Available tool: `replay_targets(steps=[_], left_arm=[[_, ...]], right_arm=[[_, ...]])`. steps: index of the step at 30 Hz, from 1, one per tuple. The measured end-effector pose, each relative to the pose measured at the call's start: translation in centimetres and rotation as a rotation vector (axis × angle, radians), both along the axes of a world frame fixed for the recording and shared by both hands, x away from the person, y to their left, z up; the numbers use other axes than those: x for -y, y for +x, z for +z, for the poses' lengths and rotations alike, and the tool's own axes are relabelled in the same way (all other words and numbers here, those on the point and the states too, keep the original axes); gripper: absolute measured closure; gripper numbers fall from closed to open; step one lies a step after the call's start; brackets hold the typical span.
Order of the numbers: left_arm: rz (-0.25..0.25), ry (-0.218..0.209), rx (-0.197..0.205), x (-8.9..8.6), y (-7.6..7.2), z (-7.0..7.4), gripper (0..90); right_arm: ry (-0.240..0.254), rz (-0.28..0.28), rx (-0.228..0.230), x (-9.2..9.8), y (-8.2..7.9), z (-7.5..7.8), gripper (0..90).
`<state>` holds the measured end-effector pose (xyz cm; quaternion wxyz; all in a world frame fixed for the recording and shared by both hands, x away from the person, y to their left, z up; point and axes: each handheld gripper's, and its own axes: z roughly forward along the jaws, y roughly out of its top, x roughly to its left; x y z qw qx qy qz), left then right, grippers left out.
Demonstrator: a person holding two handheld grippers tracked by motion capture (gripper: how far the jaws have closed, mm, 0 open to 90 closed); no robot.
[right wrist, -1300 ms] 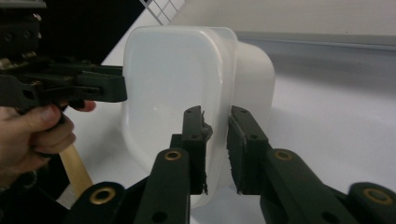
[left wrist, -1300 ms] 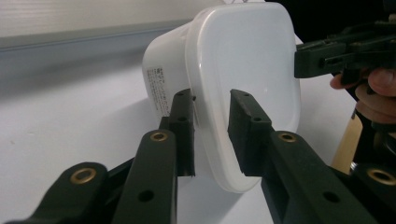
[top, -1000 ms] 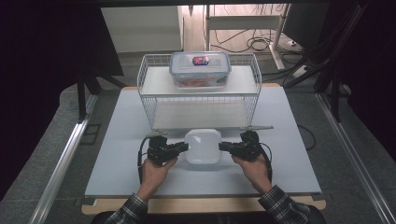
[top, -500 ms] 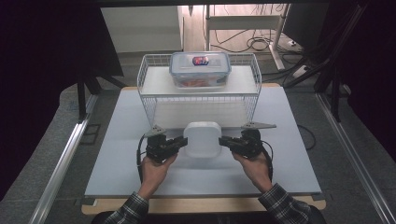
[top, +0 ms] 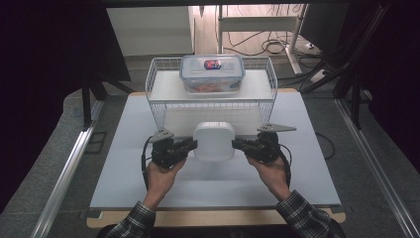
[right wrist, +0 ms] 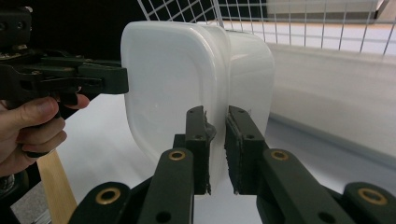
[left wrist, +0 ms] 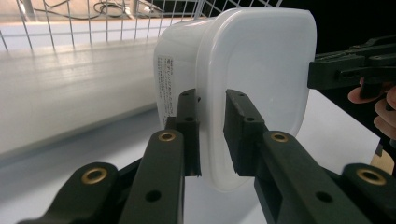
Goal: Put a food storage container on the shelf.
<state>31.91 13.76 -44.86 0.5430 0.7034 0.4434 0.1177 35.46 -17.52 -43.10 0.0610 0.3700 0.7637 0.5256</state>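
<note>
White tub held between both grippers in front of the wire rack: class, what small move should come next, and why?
Probably ease the white tub forward into the open space under the wire rack shelf. The left gripper and right gripper each clamp its rim on opposite sides, it faces the rack's opening, and the shelf above already carries a lidded container.

Both claws, left claw (top: pixel 189 145) and right claw (top: pixel 239 144), pinch the white container (top: pixel 214 141) before the wire rack (top: pixel 158 106).

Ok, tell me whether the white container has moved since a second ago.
Yes. The white container, shut in the left gripper and right gripper, has moved away from the person, toward the wire rack, now nearly at its front edge.
</note>
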Motion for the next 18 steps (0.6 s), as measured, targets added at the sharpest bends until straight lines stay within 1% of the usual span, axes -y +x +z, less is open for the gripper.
replay_targets(steps=[4,8,11,13,18], left_arm=[[0.003,-0.001,0.020,-0.2,0.1,1.3,76.7],[0.006,0.006,0.044,-0.3,0.4,3.0,76.7],[0.009,0.011,0.070,-0.3,0.5,4.4,76.6],[0.011,0.017,0.077,-0.3,0.7,5.2,76.6],[0.015,0.022,0.103,-0.4,1.3,7.1,76.6]], right_arm=[[0.006,0.003,0.021,-0.2,0.2,1.2,79.7],[0.013,0.005,0.042,-0.3,0.4,2.7,79.6],[0.020,0.008,0.064,-0.3,0.6,4.0,79.6],[0.023,0.009,0.076,-0.3,0.8,4.7,79.6],[0.036,0.010,0.092,-0.4,1.5,6.4,79.6]])
